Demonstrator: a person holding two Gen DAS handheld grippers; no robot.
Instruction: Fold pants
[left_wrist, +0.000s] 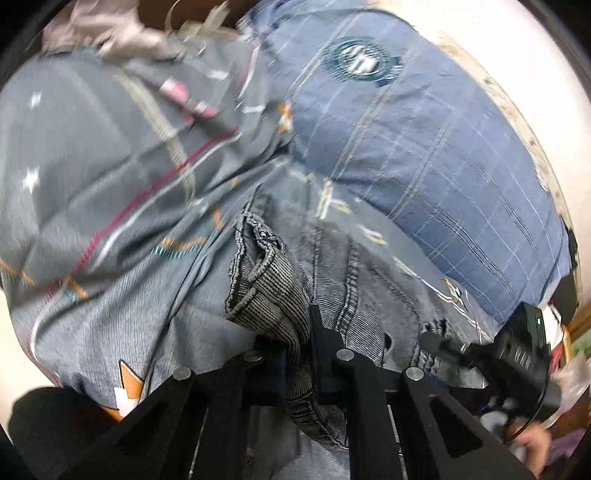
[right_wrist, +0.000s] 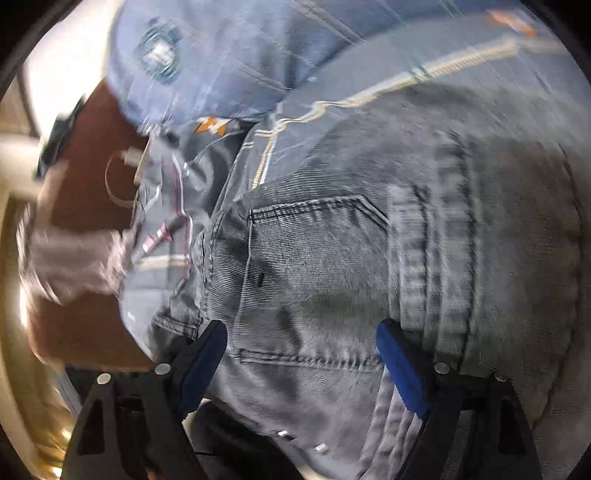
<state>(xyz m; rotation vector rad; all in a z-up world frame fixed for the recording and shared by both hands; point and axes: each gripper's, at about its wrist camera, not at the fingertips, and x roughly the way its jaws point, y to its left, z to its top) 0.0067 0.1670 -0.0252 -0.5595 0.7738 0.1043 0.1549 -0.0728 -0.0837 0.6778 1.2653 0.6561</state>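
Observation:
Grey-blue denim pants (left_wrist: 332, 266) lie on a patterned grey bedsheet (left_wrist: 92, 184). In the left wrist view my left gripper (left_wrist: 299, 354) is shut on a bunched fold of the pants, which hangs between the fingers. In the right wrist view the pants (right_wrist: 332, 258) fill the frame, back pocket (right_wrist: 314, 280) facing up. My right gripper (right_wrist: 303, 354) is open, its blue-padded fingers (right_wrist: 402, 369) spread wide over the denim at the pocket. The right gripper also shows in the left wrist view (left_wrist: 439, 343), at the pants' edge.
A blue checked pillow (left_wrist: 424, 147) with a round emblem lies at the bed's head, also in the right wrist view (right_wrist: 221, 55). A brown wooden surface (right_wrist: 85, 184) with a white cable and a crumpled cloth (right_wrist: 70, 262) sits beside the bed.

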